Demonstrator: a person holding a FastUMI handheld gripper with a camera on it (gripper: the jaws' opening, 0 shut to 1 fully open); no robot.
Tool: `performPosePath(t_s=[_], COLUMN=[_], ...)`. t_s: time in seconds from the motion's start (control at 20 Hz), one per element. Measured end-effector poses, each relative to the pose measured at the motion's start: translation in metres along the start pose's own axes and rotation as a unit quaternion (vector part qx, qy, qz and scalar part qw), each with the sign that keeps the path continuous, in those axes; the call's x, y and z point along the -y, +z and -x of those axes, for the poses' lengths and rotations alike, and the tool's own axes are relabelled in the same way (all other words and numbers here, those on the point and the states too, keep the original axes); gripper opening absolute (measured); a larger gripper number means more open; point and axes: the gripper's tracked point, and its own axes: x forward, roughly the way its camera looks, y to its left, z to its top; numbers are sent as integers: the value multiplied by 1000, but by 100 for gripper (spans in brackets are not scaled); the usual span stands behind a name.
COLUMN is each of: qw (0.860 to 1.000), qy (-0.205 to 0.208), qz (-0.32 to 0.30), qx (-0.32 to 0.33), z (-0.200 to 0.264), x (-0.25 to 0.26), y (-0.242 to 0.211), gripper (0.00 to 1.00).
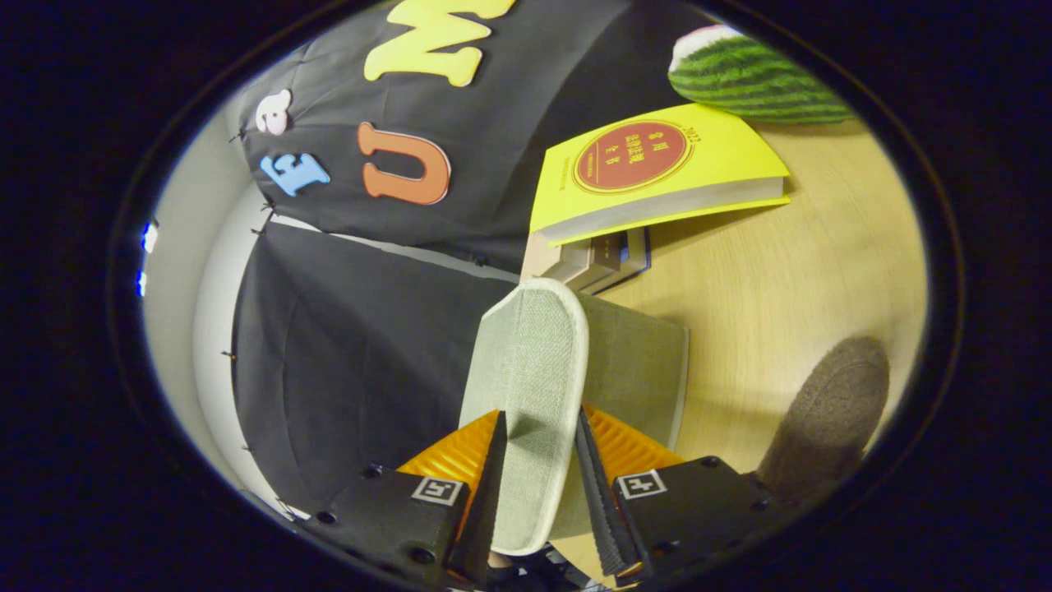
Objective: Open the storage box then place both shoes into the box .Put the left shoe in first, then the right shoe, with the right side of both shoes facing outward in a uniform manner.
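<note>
While gripper (538, 460) clamps pale green slipper (530, 378) between both fingers, slipper lifted above wooden table (789, 279). Beyond: yellow book (657, 168) on stacked books (596, 259), watermelon toy (752, 78). Brown slipper (830, 415) lies right, on table.

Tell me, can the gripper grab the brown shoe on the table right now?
Probably not yet. The gripper is shut on the green slipper, so its fingers are full. The brown shoe lies on the table off to the side, with nothing on it, once the slipper is let go.
</note>
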Motion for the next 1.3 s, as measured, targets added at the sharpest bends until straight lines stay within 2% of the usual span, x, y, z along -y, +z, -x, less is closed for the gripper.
performPosePath(t_s=[0.15, 0.3, 0.35, 0.55, 0.65, 0.8, 1.3], qw=[1000, 999, 999, 997, 996, 992, 986], qy=[-11, -2, -14, -37, -54, -77, -76], qz=[19, 34, 41, 62, 73, 97, 147], qx=[-8, -8, -6, -6, 1, 13, 36], z=[6, 14, 16, 15, 15, 18, 14], x=[-7, -24, -23, -32, -34, -46, -139], y=[-4, -7, -7, -11, -10, -9, -14], gripper=[49, 44, 42, 27, 15, 9, 6])
